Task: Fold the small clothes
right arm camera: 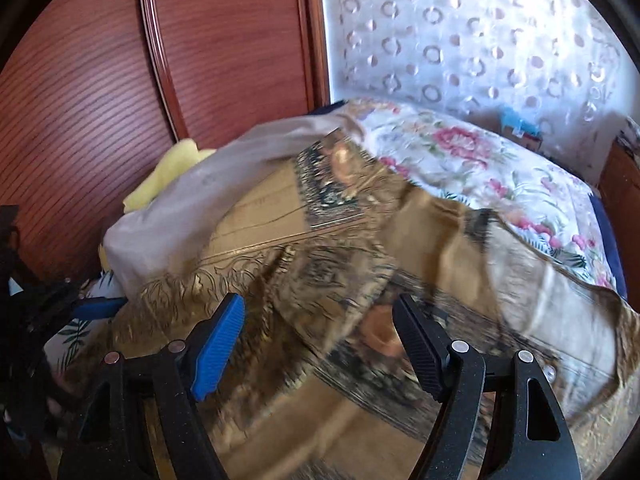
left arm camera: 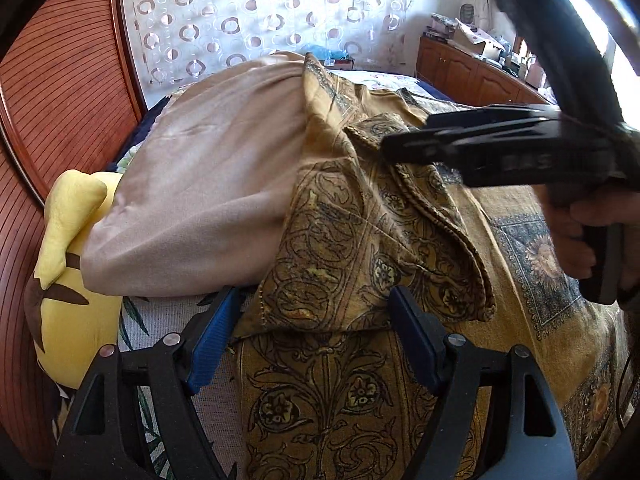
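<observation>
Left tongs (left arm camera: 316, 344) and right tongs (right arm camera: 320, 344) both gaping apart, gripping nothing. Gold patterned cloth (left arm camera: 360, 248) lying rumpled on bed (right arm camera: 500, 168), beside beige cloth (left arm camera: 208, 184). Looking light, soft, floppy; pinching at folded near corner seeming best.

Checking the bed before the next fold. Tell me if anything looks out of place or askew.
The gold patterned cloth lies bunched and crooked, one corner flapped back over itself, not flat. A yellow plush toy sits wedged under the beige cloth at the bed's edge. Nothing looks torn or spilled.
</observation>
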`<state>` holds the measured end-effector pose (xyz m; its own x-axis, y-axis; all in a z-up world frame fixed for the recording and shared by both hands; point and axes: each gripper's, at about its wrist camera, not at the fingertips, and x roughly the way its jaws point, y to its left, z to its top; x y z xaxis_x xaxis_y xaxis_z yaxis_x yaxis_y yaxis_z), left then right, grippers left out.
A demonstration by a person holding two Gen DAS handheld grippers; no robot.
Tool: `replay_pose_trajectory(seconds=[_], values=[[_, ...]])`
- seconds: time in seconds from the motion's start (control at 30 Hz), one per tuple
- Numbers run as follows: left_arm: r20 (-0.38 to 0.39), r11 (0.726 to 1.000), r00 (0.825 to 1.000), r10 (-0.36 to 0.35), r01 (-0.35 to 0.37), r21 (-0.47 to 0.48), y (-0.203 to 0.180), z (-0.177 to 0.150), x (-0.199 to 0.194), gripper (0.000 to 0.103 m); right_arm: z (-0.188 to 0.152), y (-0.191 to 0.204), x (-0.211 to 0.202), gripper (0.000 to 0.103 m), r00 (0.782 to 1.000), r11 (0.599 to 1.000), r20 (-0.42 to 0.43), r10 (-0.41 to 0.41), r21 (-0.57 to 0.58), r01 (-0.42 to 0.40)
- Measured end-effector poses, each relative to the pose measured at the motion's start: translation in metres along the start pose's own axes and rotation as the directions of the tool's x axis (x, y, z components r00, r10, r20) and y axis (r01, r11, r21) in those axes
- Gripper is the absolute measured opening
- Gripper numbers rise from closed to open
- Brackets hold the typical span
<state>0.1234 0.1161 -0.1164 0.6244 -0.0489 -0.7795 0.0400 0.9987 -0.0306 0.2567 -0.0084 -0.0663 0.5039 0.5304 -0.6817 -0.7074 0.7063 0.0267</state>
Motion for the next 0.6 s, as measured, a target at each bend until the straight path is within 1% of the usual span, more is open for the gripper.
replay_pose_trajectory(seconds=[0.1, 0.17, 0.27, 0.37, 0.5, 0.6], values=[[0.0, 1.0, 1.0, 0.0, 0.0, 0.0, 0.0, 0.0, -0.001, 0.078, 0.006, 0.0, 0.018, 0.078, 0.998, 0.999, -0.049, -0.05, -0.015, 0.049], [0.0, 1.0, 1.0, 0.0, 0.0, 0.0, 0.0, 0.0, -0.001, 0.078, 0.006, -0.008, 0.025, 0.078, 0.994, 0.997, -0.072, -0.083, -0.007, 0.083], [0.0, 1.0, 1.0, 0.0, 0.0, 0.0, 0.0, 0.0, 0.0, 0.078, 0.004, -0.018, 0.03, 0.078, 0.989, 0.992, -0.09, -0.121, 0.011, 0.122], [0.0, 1.0, 1.0, 0.0, 0.0, 0.0, 0.0, 0.0, 0.0, 0.078, -0.002, -0.036, 0.022, 0.078, 0.983, 0.986, -0.095, -0.159, 0.036, 0.163], [0.0, 1.0, 1.0, -0.001, 0.001, 0.0, 0.0, 0.0, 0.0, 0.078, -0.016, -0.055, -0.003, 0.078, 0.978, 0.979, -0.077, -0.192, 0.053, 0.196], [0.0, 1.0, 1.0, -0.001, 0.001, 0.0, 0.0, -0.001, 0.0, 0.078, -0.03, -0.068, -0.025, 0.078, 0.985, 0.981, -0.049, -0.166, 0.088, 0.17]])
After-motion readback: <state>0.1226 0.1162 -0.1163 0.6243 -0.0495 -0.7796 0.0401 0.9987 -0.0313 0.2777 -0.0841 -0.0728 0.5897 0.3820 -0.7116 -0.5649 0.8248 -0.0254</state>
